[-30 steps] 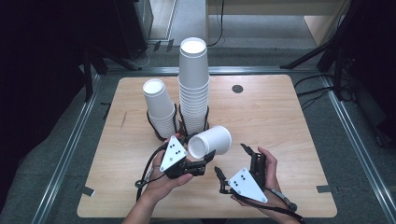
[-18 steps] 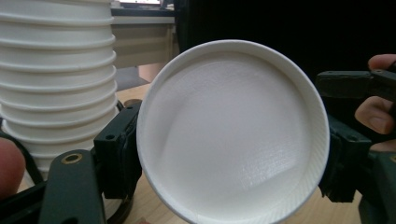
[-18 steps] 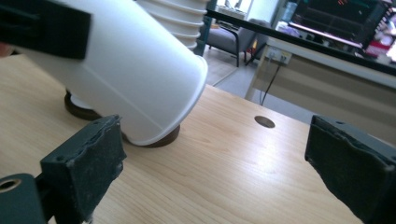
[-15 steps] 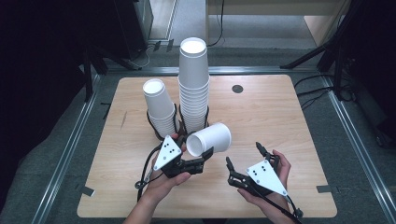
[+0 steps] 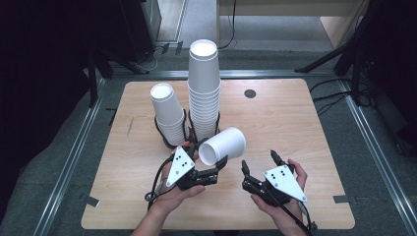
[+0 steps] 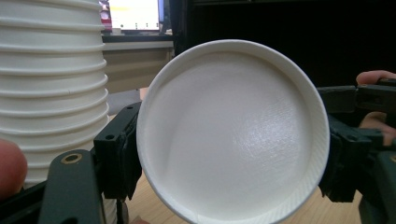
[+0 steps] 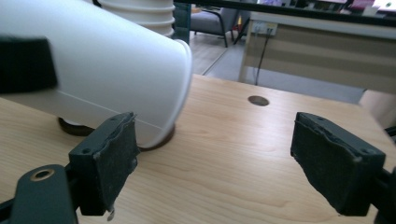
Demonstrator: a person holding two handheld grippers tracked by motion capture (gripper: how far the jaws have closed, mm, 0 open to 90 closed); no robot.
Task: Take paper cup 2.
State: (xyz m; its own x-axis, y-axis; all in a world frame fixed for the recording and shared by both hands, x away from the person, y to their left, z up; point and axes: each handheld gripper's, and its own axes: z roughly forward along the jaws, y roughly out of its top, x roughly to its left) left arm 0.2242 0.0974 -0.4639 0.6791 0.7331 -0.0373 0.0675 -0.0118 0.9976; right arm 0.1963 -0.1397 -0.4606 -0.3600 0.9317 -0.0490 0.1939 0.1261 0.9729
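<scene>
A white paper cup (image 5: 223,145) lies on its side in the air above the table's front middle. My left gripper (image 5: 214,166) is shut on it, and in the left gripper view the cup's round base (image 6: 231,130) sits between the two black pads (image 6: 122,154). My right gripper (image 5: 259,162) is just right of the cup, apart from it. Its jaws have just been closing with nothing between them. In the right gripper view the cup (image 7: 102,70) is up at the left, beyond my right gripper (image 7: 219,158), which is open over bare wood.
A tall stack of white cups (image 5: 203,88) and a shorter stack (image 5: 168,113) stand in black holders behind the held cup. The wooden table (image 5: 295,128) has a small dark hole (image 5: 250,93) at the back. Black stands and cables lie on the floor around it.
My right gripper's jaws have drawn closer together and the hand has shifted slightly to the right. The left gripper and its cup have stayed put.
</scene>
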